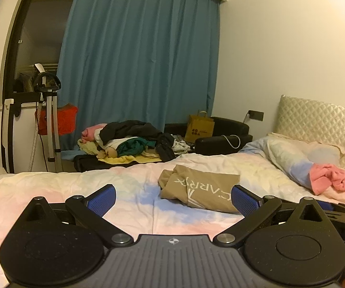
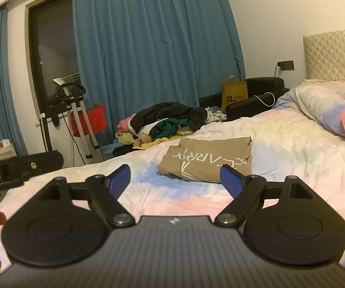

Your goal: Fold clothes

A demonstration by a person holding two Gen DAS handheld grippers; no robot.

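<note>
While both tools hang low over the near part of the bed (image 1: 52,187), neither has hold of anything: the left tool (image 1: 173,199) stands with its blue pads spread wide, and the right tool (image 2: 174,180) is spread just as wide, nothing between the pads of either. Straight ahead of both, further in toward the middle of the bed, lies the tan shirt (image 1: 201,187), already a compact bundle with white lettering across the top, flat on the pastel duvet (image 2: 292,148). Its long axis runs crosswise to the tools, roughly parallel to the bed's near edge. From the left wrist view it sits ahead and a touch to the right; from the right wrist view, ahead and nearly centred, so the right tool looks the better lined up, though neither is touching it. Up toward the headboard corner, a pink garment (image 1: 338,177) lies crumpled against the pillow (image 1: 290,158). Beyond the bed's far edge, a clothes heap (image 2: 167,120) sprawls on the floor. Only one container shows, a yellow paper bag (image 2: 234,92) standing upright; its contents cannot be seen.
</note>
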